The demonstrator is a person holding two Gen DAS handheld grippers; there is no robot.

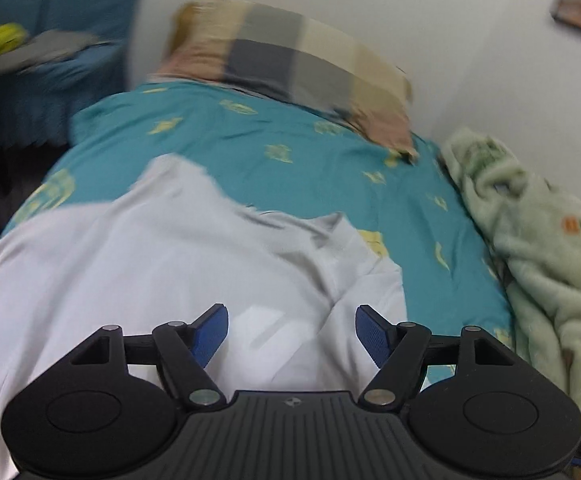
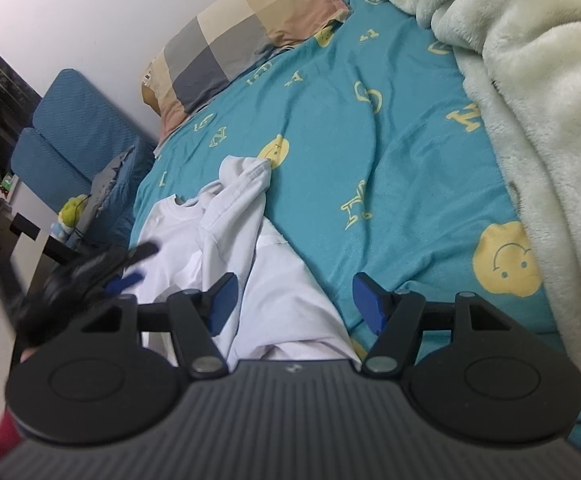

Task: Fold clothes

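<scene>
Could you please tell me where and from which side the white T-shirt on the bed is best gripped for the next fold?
Probably the bunched sleeve of the white T-shirt, which lies crumpled across the shirt towards the pillow. Its raised folds give the jaws something to pinch. Come from above on the bare teal sheet side, then pull it flat.

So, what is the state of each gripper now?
Left gripper: open, holding nothing, above the white cotton shirt.
Right gripper: open, holding nothing.
</scene>
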